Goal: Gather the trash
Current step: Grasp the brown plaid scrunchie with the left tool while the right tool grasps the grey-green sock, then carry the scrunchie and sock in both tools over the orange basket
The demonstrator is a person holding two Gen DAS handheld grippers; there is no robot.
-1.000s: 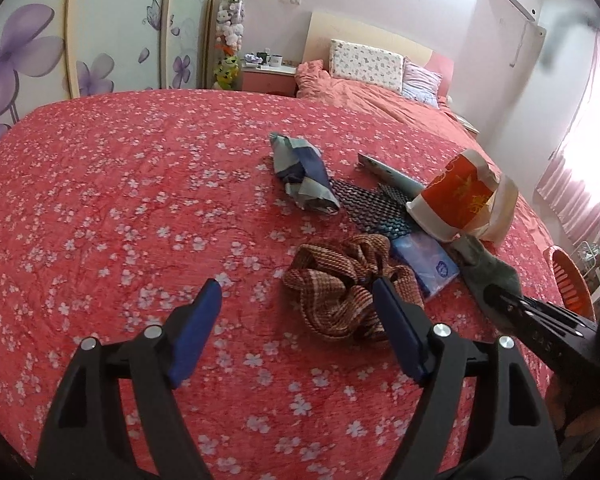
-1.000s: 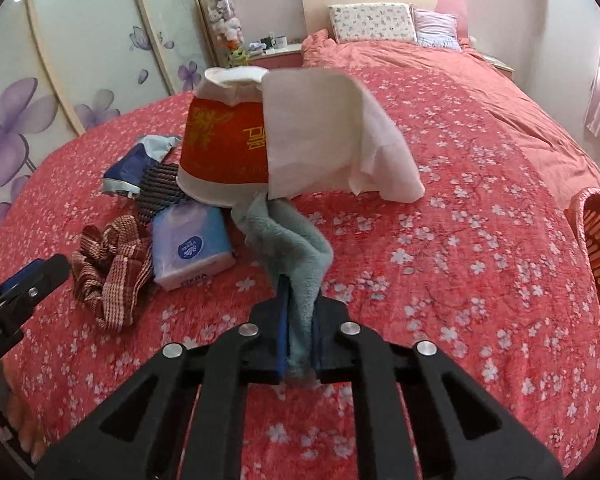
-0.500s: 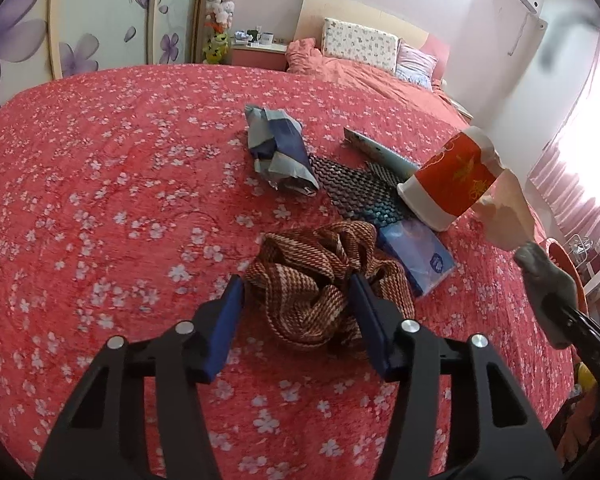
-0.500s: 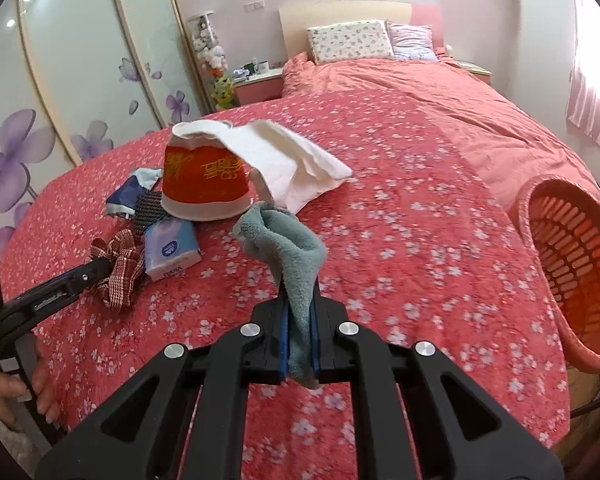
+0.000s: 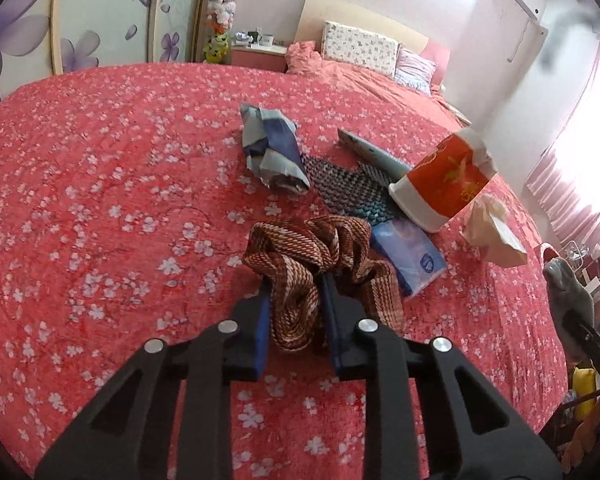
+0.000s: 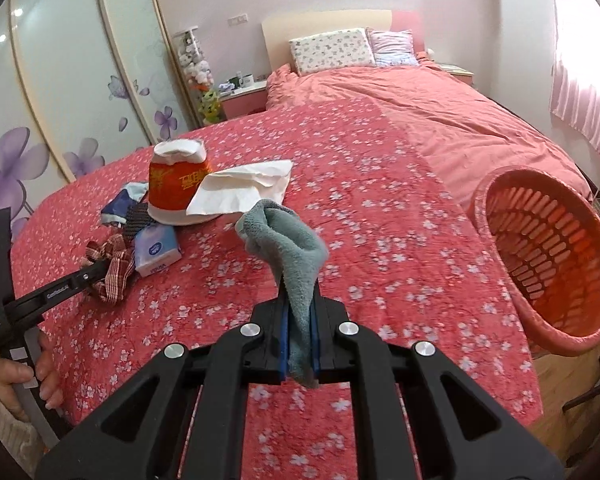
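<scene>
Brown checked cloth (image 5: 320, 256): bunched on the red floral bed (image 5: 112, 208), one fold between the blue pads of the left hand-held gripper (image 5: 296, 312), whose jaws are closing and already pinch it. Just right of it, a blue tissue pack (image 5: 410, 258); beyond, a dark mesh piece (image 5: 350, 192), a crumpled blue-grey wrapper (image 5: 274, 148), an orange paper cup (image 5: 444, 180) on its side, a loose white tissue (image 5: 494, 232).

Grey-green cloth (image 6: 288, 252): clamped between the nearly closed jaws of the right hand-held gripper (image 6: 300, 344), held clear above the bed. Orange slotted basket (image 6: 548, 264) at the bed's right edge, mouth tilted toward the camera.

Step in hand: two pickups, one carried, one being secured. Next, probably: swing the grey-green cloth right over the basket rim and release; lift the checked cloth once the grip is firm.
</scene>
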